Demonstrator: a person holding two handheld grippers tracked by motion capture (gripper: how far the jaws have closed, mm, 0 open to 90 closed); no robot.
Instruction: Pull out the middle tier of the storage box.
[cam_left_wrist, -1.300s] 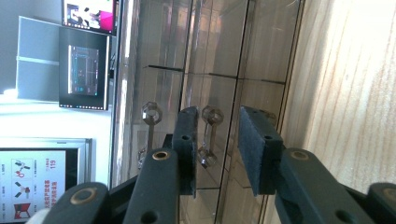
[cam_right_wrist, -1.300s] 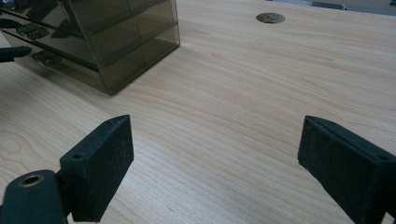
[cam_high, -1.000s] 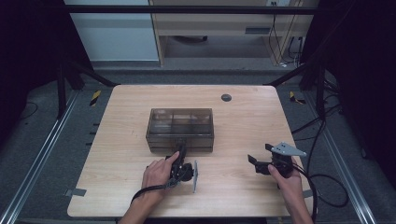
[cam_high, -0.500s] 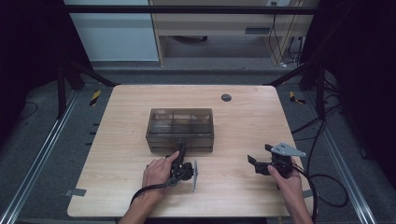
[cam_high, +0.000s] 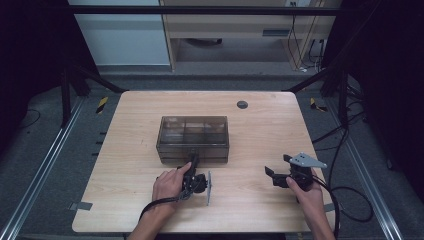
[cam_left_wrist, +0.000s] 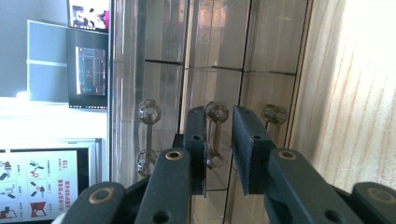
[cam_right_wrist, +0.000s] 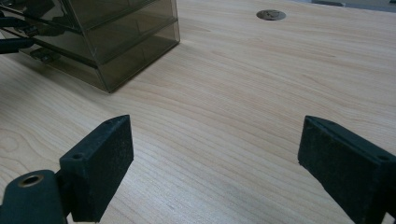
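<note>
Jaws of the left gripper (cam_left_wrist: 218, 149) have been closing around a drawer handle (cam_left_wrist: 214, 135); the right gripper (cam_right_wrist: 215, 172) gapes over pale wood table (cam_right_wrist: 243, 107).

My target is the smoky clear drawer box (cam_high: 193, 138), upright mid-table, its drawers shut. The middle drawer's clear handle (cam_left_wrist: 215, 135) sits between my left gripper's (cam_left_wrist: 219, 149) pads.

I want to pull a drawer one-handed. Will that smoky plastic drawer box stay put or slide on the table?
The box looks like thin clear plastic, so probably light; on the smooth wooden table it may slide toward the pull. The left gripper has its jaws around the slim middle handle, which looks slippery and possibly brittle. The right gripper stands apart, free to brace.
</note>
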